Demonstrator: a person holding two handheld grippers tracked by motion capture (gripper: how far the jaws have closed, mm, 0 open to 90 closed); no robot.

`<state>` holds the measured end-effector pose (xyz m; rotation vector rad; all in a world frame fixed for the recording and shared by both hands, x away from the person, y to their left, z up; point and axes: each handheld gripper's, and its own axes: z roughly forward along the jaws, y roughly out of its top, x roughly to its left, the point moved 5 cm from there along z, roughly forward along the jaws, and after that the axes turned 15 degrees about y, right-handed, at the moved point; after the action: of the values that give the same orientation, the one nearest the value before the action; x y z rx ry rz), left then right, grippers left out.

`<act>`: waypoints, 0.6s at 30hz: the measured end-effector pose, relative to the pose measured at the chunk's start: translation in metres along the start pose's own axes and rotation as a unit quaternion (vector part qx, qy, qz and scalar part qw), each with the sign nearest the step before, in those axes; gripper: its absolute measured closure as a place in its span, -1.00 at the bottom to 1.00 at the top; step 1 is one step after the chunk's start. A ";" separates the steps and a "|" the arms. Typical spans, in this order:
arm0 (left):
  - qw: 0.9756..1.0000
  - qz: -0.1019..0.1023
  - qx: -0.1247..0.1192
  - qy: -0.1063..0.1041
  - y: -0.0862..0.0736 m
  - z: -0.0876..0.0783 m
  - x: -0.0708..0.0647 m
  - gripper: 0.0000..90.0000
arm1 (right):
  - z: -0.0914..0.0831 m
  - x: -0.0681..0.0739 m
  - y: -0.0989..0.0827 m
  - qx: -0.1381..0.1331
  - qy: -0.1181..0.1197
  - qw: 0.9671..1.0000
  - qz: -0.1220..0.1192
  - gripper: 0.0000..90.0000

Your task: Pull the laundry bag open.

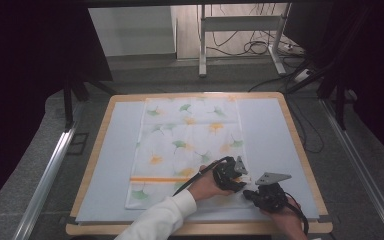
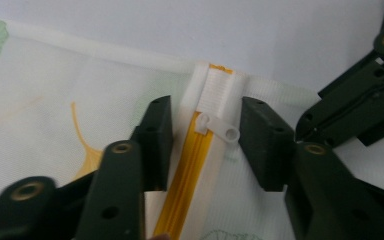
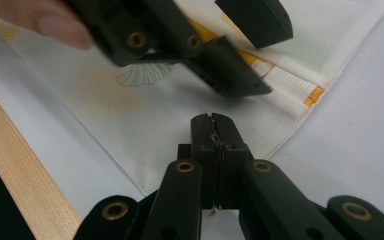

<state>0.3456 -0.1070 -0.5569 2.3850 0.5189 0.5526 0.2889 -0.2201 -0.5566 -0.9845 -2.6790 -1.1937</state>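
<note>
At the near right corner of the counter (image 1: 100, 165), a floral cover (image 1: 190, 135) lies flat, its orange zipper (image 2: 192, 170) running along the near end. The left tool (image 2: 205, 130) stands partly open astride the white zipper pull (image 2: 220, 131), pads beside it and not touching. The right tool (image 3: 213, 131) is clamped fully together on the cover's corner edge, just beside the left one.

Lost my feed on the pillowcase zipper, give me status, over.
Left gripper open, jaws either side of the white zipper pull, not pressing. Right gripper shut on the pillowcase edge near the corner. Nothing in the way.
</note>
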 end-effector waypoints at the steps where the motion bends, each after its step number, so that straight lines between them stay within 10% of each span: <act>1: 1.000 -0.001 0.001 -0.006 0.001 0.000 0.000 0.39 | 0.000 0.000 0.000 0.000 -0.001 1.000 0.000 0.96; 18: 1.000 -0.010 0.005 -0.019 0.001 -0.001 0.005 0.77 | 0.000 -0.001 0.000 -0.001 0.000 1.000 -0.002 0.96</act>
<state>0.3496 -0.1044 -0.5539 2.3925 0.5305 0.4959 0.2894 -0.2202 -0.5568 -0.9802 -2.6804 -1.1962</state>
